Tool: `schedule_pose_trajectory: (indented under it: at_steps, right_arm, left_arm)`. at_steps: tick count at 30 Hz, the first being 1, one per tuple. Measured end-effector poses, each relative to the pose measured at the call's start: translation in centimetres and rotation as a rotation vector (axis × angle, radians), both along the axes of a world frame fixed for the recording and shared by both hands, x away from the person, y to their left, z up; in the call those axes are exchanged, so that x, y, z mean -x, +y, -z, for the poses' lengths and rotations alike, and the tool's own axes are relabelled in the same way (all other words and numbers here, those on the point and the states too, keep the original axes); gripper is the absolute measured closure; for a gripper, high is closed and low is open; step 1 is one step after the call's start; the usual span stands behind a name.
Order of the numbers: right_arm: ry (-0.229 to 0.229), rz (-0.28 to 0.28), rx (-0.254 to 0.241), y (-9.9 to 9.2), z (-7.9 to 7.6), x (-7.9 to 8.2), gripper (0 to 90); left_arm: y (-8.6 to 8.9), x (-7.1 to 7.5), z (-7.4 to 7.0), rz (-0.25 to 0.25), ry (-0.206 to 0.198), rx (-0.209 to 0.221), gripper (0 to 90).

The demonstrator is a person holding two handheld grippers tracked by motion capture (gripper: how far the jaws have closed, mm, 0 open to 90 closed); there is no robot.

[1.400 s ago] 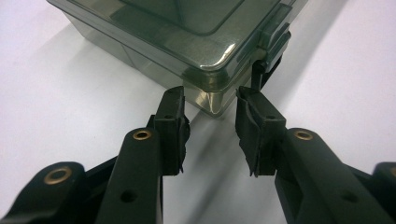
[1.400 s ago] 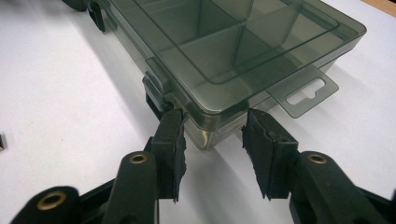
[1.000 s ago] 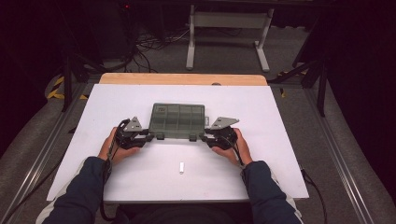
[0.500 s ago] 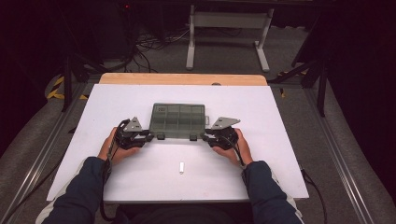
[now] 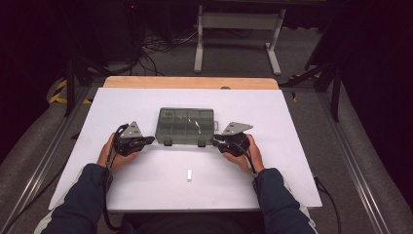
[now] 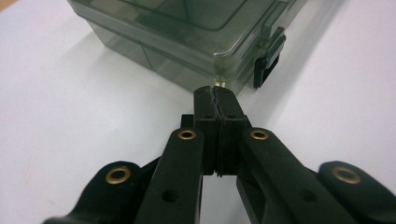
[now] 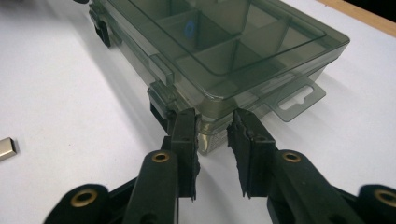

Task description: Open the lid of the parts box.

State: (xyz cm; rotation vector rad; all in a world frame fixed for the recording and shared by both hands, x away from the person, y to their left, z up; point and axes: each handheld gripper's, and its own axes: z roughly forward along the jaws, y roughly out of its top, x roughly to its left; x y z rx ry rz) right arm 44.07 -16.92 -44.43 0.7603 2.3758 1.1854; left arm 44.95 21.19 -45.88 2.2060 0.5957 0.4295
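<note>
One smoky-grey clear organizer box (image 5: 185,126), lid down, divided into compartments.
Left gripper (image 6: 215,100) pressed together at its near-left corner; right gripper (image 7: 214,128) pinches the near-right corner, jaws just closing.

The place reads as a lab or recording studio rather than a home. A table (image 5: 292,146) with a plain white top and a bare wooden edge (image 5: 190,82) at its far side stands on grey carpet (image 5: 302,53) in a dim room. Beyond the table, loose black cables (image 5: 160,46) lie tangled on the floor beside the light metal feet of a stand (image 5: 236,29). Dark metal rails (image 5: 360,161) run along the floor on both sides of the table, and yellow-and-black hazard tape (image 5: 59,92) marks the floor off its far left corner. Black drapes or dark equipment close off the background behind the stand.
</note>
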Motion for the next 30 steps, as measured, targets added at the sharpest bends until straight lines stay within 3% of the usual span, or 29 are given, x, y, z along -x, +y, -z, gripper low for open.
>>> schedule_pose_trajectory:
  at_steps: [3, 7, 10, 14, 20, 23, 27, 28, 30]
  right_arm:
    - [-0.014, 0.0, -0.019, -0.2, -0.2, 0.1, 75.0]
    - [-0.034, 0.001, -0.014, -0.2, -0.4, 0.3, 79.5]
    - [-0.039, -0.004, -0.011, -0.2, -0.4, 0.3, 82.5]
    - [-0.069, 0.0, -0.009, -0.2, -0.6, 0.5, 89.4]
    - [-0.117, 0.009, 0.005, 0.0, -0.9, 0.6, 89.7]
    - [-0.161, 0.016, 0.028, 0.2, -1.1, 0.5, 84.4]
    - [-0.187, 0.037, 0.033, 0.2, -1.4, 0.3, 79.4]
    - [-0.209, 0.056, 0.037, 0.2, -1.6, 0.1, 70.9]
    - [-0.235, 0.074, 0.027, 0.2, -2.0, -0.1, 66.8]
  left_arm:
    - [-0.2, 0.2, -0.3, 0.002, -0.038, 0.004, 89.8]
    - [-0.2, 0.3, -0.5, -0.006, -0.055, 0.029, 89.8]
    - [-0.4, 0.3, -0.6, -0.005, -0.069, 0.019, 89.5]
    - [-0.7, 0.4, -0.8, -0.021, -0.106, 0.042, 86.8]
    - [-1.1, 0.2, -1.1, -0.057, -0.148, 0.056, 78.7]
    - [-1.1, 0.0, -1.3, -0.088, -0.191, 0.052, 74.6]
    - [-1.3, -0.2, -1.5, -0.116, -0.216, 0.053, 69.4]
    - [-1.5, -0.4, -1.7, -0.13, -0.227, 0.05, 63.2]
    - [-1.6, -0.5, -1.8, -0.137, -0.235, 0.046, 61.7]
